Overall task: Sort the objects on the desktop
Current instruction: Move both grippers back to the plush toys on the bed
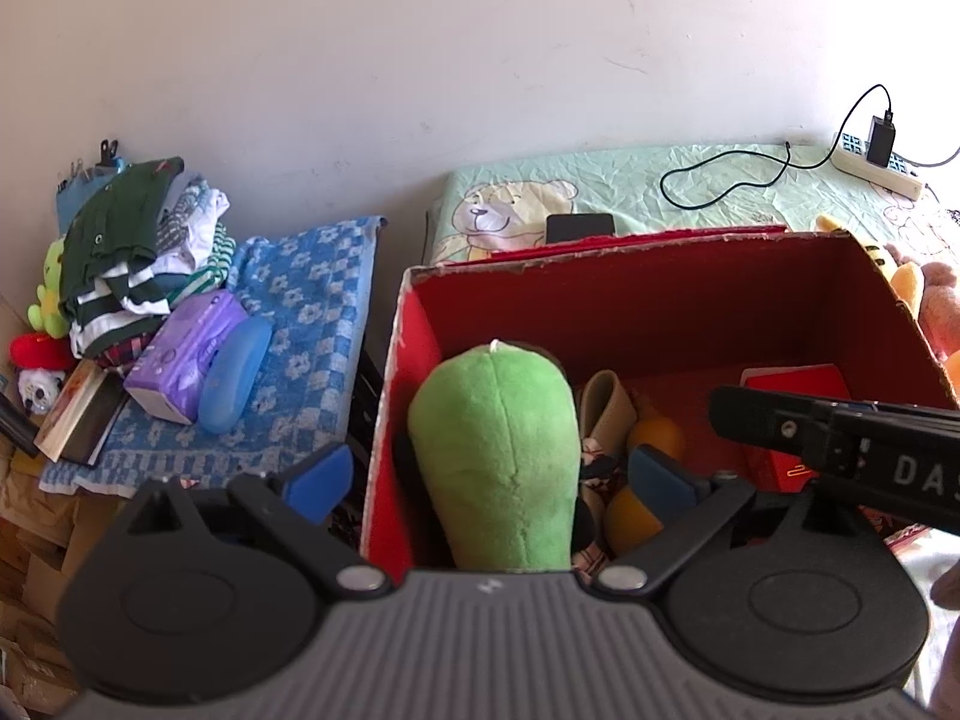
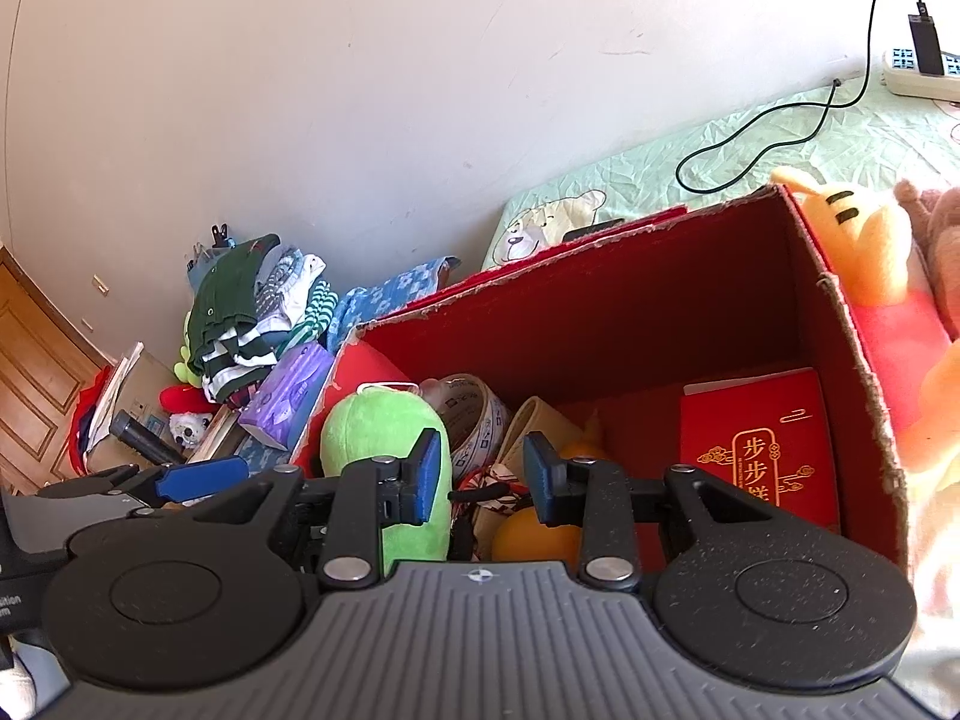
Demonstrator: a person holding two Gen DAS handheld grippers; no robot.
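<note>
A red cardboard box [image 1: 414,324] [image 2: 600,300] stands open in front of me. A green plush toy [image 1: 498,450] [image 2: 384,438] stands upright in its left part, between the wide-open fingers of my left gripper [image 1: 489,474], which do not touch it. Beside the toy lie a tape roll [image 2: 474,420], orange balls [image 2: 534,534] and a red booklet [image 2: 762,444]. My right gripper [image 2: 480,474] is open and empty above the box's contents. It shows as a black bar in the left wrist view [image 1: 840,444].
A blue checked towel [image 1: 312,312] at the left carries a purple tissue pack [image 1: 192,348], a blue case [image 1: 237,375] and folded clothes [image 1: 138,252]. Behind the box are a green bear sheet [image 1: 660,192], a power strip [image 1: 876,162] and orange plush toys [image 2: 858,240].
</note>
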